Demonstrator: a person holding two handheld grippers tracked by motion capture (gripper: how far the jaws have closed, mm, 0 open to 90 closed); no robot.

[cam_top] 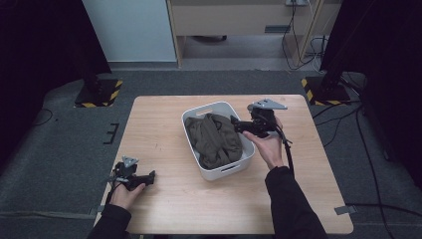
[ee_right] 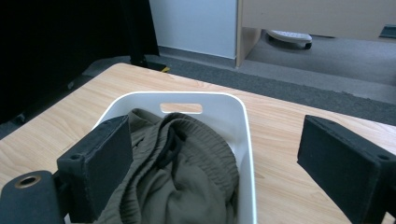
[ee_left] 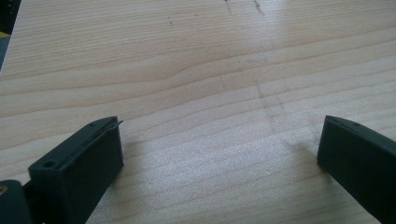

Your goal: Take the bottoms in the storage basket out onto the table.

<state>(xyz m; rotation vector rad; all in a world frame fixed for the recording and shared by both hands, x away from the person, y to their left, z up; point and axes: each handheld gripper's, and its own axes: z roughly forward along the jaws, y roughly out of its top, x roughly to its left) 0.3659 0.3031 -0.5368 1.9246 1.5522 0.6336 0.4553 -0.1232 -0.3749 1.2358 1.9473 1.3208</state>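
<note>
Olive garment (cam_top: 215, 140) bunched inside the white basket (cam_top: 226, 172) at mid tabletop (cam_top: 169, 199), long axis running from far-left to near-right. Right gripper (cam_top: 234, 122) poised at the basket's right rim, just beside the cloth, jaws spread wide and empty. Left gripper (cam_top: 151, 177) resting low at the near-left edge, well apart from the basket, likewise wide open, holding nothing. Nearer for the grab: the right

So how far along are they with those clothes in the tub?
Done so far: the olive garment lies bunched inside the white tub, nothing pulled out. In hand: the right claw hovers open at the tub's right rim, jaws wide, facing the cloth. The left claw rests open on the bare wooden table, far from the tub. Left, probably: grasping the garment and lifting it out.
</note>
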